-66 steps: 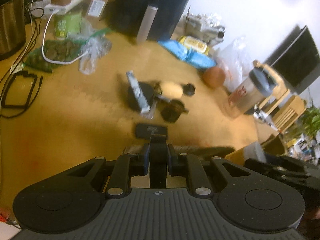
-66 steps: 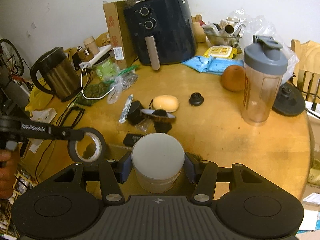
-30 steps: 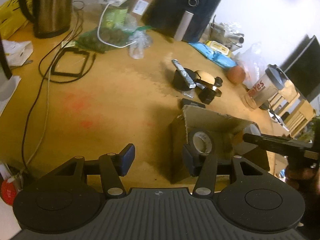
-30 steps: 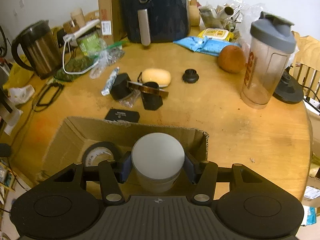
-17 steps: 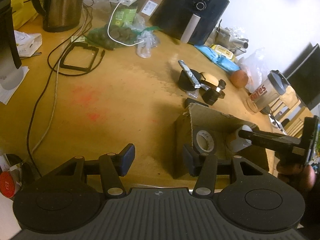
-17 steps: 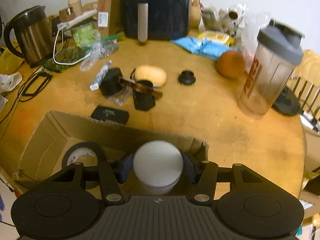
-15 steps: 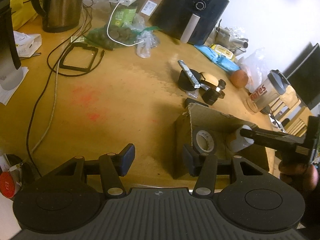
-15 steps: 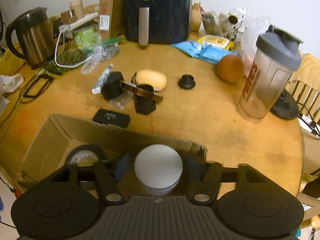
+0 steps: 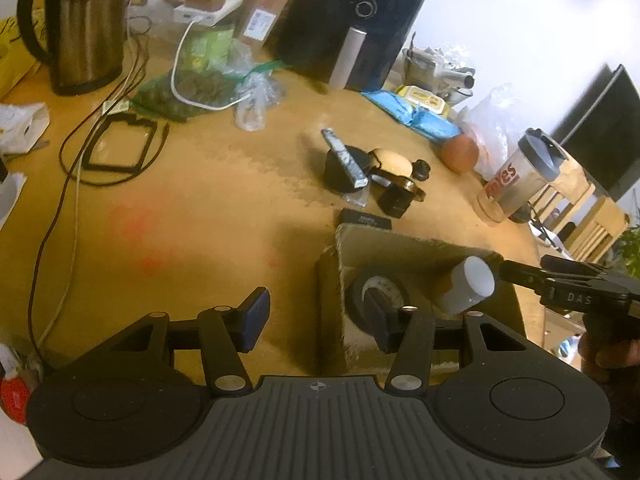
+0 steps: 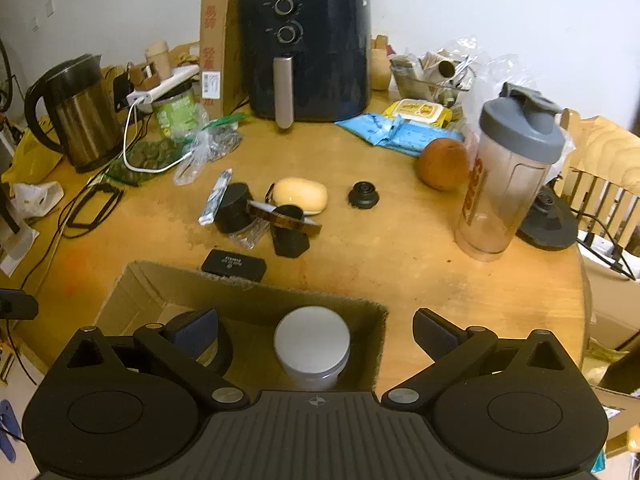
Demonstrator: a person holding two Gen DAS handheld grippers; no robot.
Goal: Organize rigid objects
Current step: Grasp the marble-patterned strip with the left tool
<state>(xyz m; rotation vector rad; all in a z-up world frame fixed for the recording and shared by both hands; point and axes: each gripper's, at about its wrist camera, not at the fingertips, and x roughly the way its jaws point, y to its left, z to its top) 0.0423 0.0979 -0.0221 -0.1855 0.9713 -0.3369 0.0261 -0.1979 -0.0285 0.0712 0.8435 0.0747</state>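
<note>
Our right gripper (image 10: 316, 332) is opening above the cardboard box (image 10: 256, 300), its jaws clear of the white jar (image 10: 312, 346) inside, beside what looks like a tape roll (image 9: 378, 294). Our left gripper (image 9: 316, 316) hangs spread, empty, over the table (image 9: 200, 208).

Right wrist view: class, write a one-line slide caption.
Right gripper opening above a white jar inside the cardboard box, beside a tape roll.

I see a white lidded jar (image 10: 311, 344) standing upright inside the open cardboard box (image 10: 256, 292) at the table's near edge, beside a black tape roll (image 9: 378, 294) lying flat in the same box, both apart.
</note>
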